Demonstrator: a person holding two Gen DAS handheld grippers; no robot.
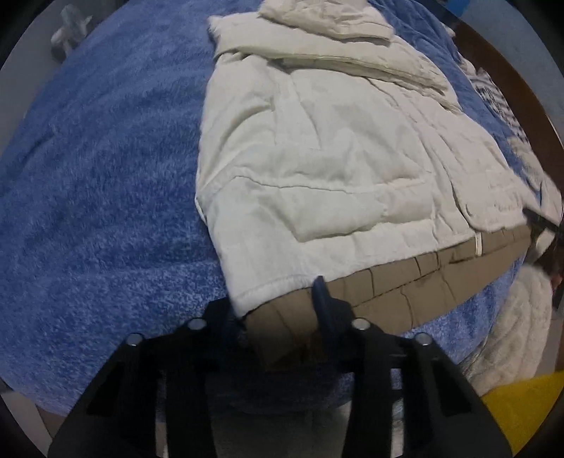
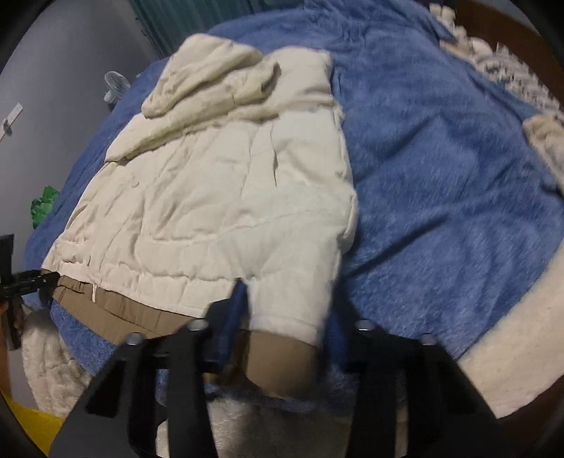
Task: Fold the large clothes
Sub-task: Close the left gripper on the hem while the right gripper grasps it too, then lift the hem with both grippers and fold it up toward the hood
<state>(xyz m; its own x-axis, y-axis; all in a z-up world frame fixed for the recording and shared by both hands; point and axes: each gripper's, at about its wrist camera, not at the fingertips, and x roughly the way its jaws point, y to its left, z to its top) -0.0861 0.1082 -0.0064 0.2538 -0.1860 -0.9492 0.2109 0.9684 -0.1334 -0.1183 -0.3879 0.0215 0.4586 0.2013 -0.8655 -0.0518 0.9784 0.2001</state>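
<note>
A cream quilted jacket (image 1: 317, 148) lies flat on a blue fuzzy blanket (image 1: 105, 176), its hood (image 1: 324, 17) at the far end and its tan lining (image 1: 405, 282) showing along the near hem. My left gripper (image 1: 276, 310) is shut on the hem's left corner, with cream and tan cloth bunched between its fingers. In the right wrist view the same jacket (image 2: 218, 183) fills the middle. My right gripper (image 2: 285, 317) is shut on the hem's right corner. Each gripper shows at the other view's edge: the right gripper (image 1: 539, 225) and the left gripper (image 2: 28, 282).
A white fluffy cover (image 2: 511, 352) hangs below the blue blanket (image 2: 440, 158) at the near edge. A brown wooden frame (image 1: 521, 88) and patterned cloth (image 1: 500, 102) lie beyond the jacket's right side. Something yellow (image 1: 521, 405) sits low down, and a green item (image 2: 42, 208) is at the left.
</note>
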